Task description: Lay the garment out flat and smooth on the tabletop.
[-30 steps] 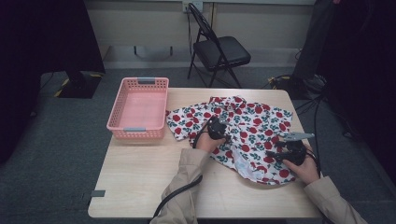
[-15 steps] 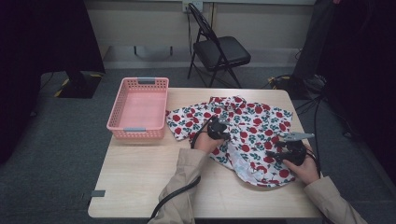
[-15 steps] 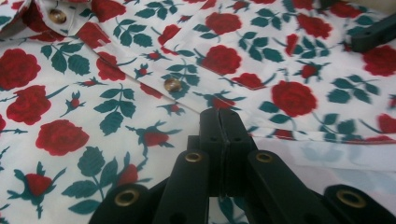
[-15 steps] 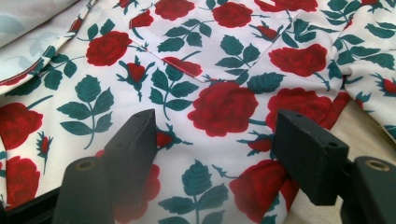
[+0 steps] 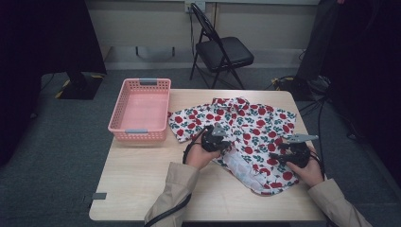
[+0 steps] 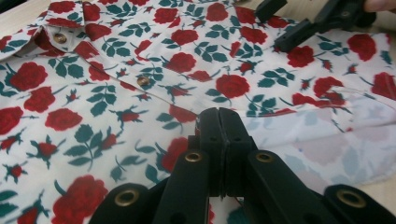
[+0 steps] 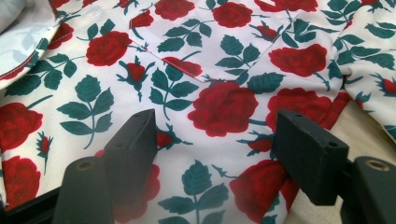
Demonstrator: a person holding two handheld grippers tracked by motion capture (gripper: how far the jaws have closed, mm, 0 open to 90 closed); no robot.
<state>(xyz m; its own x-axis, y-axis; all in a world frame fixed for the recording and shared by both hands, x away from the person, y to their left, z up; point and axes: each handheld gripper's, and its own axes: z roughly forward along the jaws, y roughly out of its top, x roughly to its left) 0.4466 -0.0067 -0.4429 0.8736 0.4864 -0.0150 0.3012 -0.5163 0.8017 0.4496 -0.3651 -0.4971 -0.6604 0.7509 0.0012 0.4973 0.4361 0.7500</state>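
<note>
Rose-print shirt (image 5: 246, 127) lies mostly flat on the surface (image 5: 142, 175); my left gripper (image 6: 219, 140) has its fingers pinched on the turned-up hem, right gripper (image 7: 219, 154) fingers apart. Folding's barely begun.

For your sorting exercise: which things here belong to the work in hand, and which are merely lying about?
In the work:
rose-print shirt
left gripper, shut
right gripper, open over the shirt

Lying about:
pink basket
folding chair
</note>
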